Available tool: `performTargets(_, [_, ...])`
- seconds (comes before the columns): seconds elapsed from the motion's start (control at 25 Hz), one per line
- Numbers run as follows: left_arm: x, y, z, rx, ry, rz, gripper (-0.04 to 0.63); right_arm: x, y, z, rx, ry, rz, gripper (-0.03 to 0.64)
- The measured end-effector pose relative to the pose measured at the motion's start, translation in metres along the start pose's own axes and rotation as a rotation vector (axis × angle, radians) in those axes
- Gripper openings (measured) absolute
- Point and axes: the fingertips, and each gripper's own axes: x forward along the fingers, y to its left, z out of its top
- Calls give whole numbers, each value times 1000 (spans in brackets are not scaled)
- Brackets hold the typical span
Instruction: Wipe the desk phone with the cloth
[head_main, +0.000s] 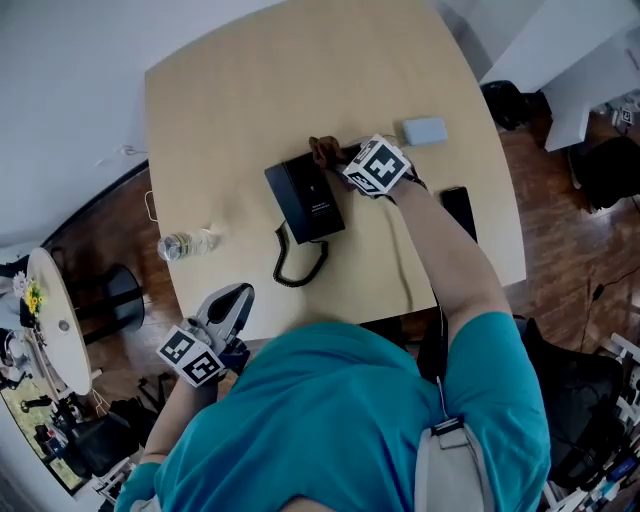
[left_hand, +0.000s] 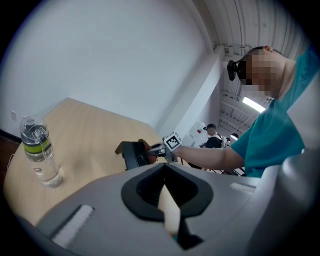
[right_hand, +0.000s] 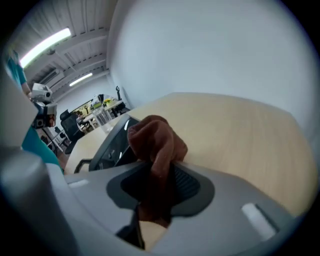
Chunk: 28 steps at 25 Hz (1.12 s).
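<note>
A black desk phone (head_main: 305, 197) lies mid-table with its coiled cord (head_main: 296, 264) trailing toward me. My right gripper (head_main: 338, 155) is shut on a brown cloth (head_main: 324, 150), held at the phone's far right corner. In the right gripper view the cloth (right_hand: 156, 145) bunches out between the jaws, with the phone (right_hand: 114, 142) just left of it. My left gripper (head_main: 232, 303) hangs at the table's near edge, away from the phone, jaws together with nothing in them. From the left gripper view the phone (left_hand: 134, 154) and the right gripper (left_hand: 159, 149) show in the distance.
A clear plastic water bottle (head_main: 187, 244) lies on the table's left side; it stands out at left in the left gripper view (left_hand: 38, 150). A grey box (head_main: 424, 131) and a dark smartphone (head_main: 459, 210) sit to the right. Round white side table (head_main: 57, 322) at far left.
</note>
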Motion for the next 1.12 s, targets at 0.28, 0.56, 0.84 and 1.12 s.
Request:
performTargets(0.28, [-3,12,-3,-33,-25,32,5,39,-9,0,-151,163,-15,115])
performTargets(0.56, [-8,25,-2,-67,-78,43,5,31,-28,10,-305,262,-26,117])
performTargets(0.84, [-17,47,11,-90,-130,39,5,-8,-20,105,92,-6,351,117])
performTargets(1.12, [-23,56,11,-101,-144,53,5,38,7,73,273,252,648,117])
